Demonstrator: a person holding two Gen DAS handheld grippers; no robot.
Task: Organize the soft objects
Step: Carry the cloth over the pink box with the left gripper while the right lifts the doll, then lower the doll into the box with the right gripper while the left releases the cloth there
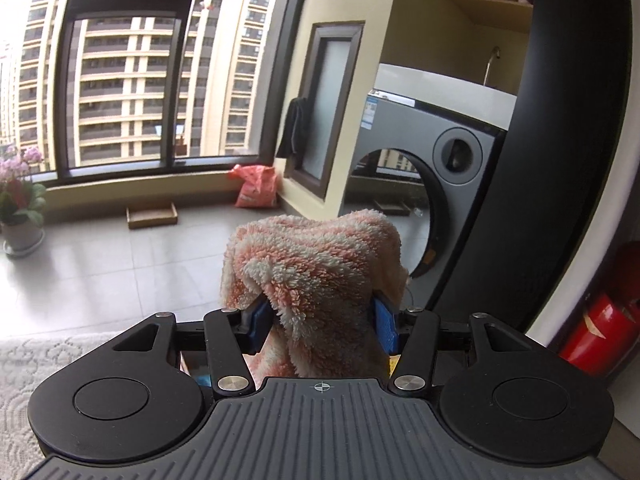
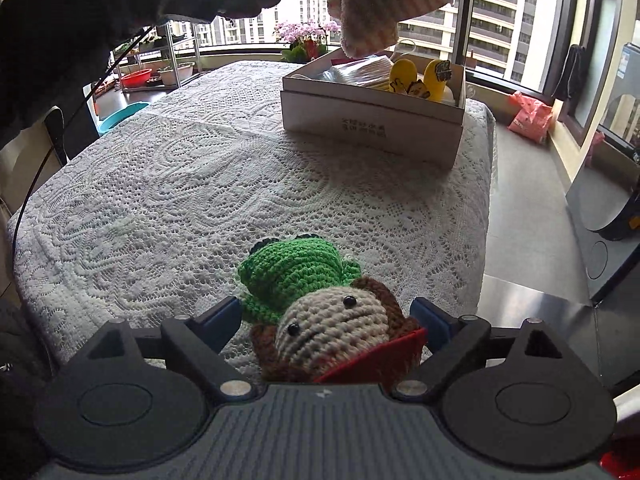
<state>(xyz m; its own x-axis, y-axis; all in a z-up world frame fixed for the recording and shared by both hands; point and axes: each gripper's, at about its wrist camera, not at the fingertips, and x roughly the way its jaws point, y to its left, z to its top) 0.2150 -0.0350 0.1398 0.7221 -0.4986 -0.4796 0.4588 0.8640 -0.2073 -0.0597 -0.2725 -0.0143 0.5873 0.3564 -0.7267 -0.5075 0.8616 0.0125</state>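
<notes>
In the left wrist view my left gripper (image 1: 320, 320) is shut on a fluffy pink-and-white cloth (image 1: 316, 256), bunched up between the blue pads. The right wrist view shows the same cloth (image 2: 372, 12) hanging high above an open white box (image 2: 372, 116) at the table's far side. A yellow soft item (image 2: 416, 80) and folded fabric lie in the box. My right gripper (image 2: 328, 316) is open, pointing down at a crocheted doll (image 2: 332, 328) with a green hat. The doll lies on the lace tablecloth (image 2: 180, 180) between the blue fingers (image 2: 224, 320).
A person's dark sleeve (image 2: 120, 0) reaches across the top left. The table's right edge (image 2: 486, 200) drops to a tiled floor. By the window stand a washing machine (image 1: 440, 184) with its door open, a pink bag (image 1: 256, 186) and potted flowers (image 1: 20, 196).
</notes>
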